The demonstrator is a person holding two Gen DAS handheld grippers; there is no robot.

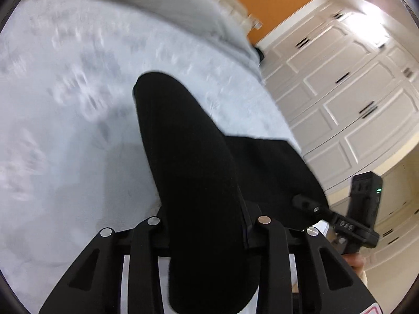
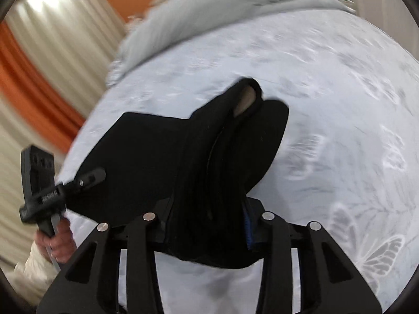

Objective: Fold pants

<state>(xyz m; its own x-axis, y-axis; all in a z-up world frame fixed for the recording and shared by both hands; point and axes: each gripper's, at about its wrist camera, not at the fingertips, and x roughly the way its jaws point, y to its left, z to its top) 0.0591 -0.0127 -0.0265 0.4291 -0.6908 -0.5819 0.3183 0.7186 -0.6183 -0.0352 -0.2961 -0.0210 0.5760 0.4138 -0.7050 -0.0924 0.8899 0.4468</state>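
From the left wrist, your left tool [image 1: 209, 225] is clamped on the black pants [image 1: 188, 157], lifted over the bed [image 1: 65, 104]. From the right wrist, your right tool [image 2: 209, 225] likewise pinches the pants [image 2: 162, 151]. You seem mid-fold; next, carry both edges across together and lay them flat.

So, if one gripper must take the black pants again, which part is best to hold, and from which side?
Probably the flat edge of the black pants, which spreads wide on the bed towards the left gripper; come low from the near side. The rolled fold looks thick and rounded, so fingers may slip there. The right gripper also holds cloth now.
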